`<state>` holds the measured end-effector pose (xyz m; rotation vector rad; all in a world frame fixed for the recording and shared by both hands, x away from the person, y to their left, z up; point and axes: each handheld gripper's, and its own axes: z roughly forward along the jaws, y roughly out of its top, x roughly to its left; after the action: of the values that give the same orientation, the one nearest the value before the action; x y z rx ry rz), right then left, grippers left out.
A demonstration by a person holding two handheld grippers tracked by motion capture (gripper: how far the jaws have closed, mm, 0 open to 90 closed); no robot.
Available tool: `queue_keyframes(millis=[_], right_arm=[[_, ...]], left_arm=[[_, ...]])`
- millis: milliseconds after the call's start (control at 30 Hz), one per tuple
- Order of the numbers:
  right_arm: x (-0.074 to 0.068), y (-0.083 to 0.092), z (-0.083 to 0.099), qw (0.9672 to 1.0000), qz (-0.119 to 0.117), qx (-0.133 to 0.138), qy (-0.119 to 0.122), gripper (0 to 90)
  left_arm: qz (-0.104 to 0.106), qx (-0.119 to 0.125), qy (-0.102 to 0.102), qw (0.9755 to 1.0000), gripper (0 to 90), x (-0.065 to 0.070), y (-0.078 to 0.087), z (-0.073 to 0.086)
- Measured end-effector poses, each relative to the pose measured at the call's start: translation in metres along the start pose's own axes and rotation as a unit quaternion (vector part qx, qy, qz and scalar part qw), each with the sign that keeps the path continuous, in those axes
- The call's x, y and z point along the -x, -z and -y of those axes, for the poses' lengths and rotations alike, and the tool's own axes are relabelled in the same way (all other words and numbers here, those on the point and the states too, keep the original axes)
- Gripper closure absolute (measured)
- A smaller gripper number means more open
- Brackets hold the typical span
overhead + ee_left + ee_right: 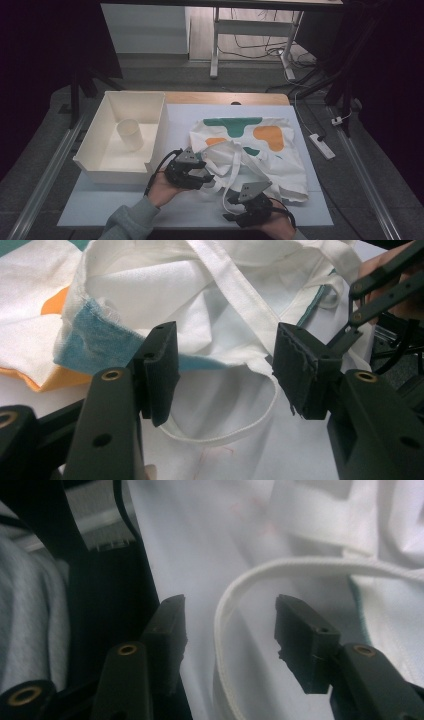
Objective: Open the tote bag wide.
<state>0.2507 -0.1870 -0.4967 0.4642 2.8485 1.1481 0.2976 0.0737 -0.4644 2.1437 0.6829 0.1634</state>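
No writing shows on the white tote bag (260, 150), just teal and orange blobs; it lies flat on the counter (100, 207), right of a cream bin (112, 170) holding a cup (130, 134). My left gripper (206, 176) points level at the bag's mouth, jaws apart around its hem. My right gripper (231, 205) sits near the counter's front edge, jaws apart astride a loose strap (260, 572), not pressing it.
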Motion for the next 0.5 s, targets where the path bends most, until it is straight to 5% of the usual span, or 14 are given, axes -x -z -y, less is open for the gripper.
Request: queue_keyframes(millis=[133, 300, 500], right_arm=[[-0.002, -0.004, 0.002, 0.9995, 0.012, -0.023, 0.021, 57.3], [0.001, -0.001, 0.003, 0.9982, 0.023, -0.04, 0.039, 84.4], [0.01, 0.023, -0.003, 0.9956, 0.084, 0.01, 0.041, 87.2]], left_arm=[[0.0, -0.001, 0.001, 1.0, 44.0, 0.0, 0.0, 0.0], [0.0, -0.001, 0.001, 1.0, 43.8, -0.001, -0.001, 0.0], [0.0, -0.003, 0.0, 1.0, 43.7, -0.001, -0.001, 0.0]])
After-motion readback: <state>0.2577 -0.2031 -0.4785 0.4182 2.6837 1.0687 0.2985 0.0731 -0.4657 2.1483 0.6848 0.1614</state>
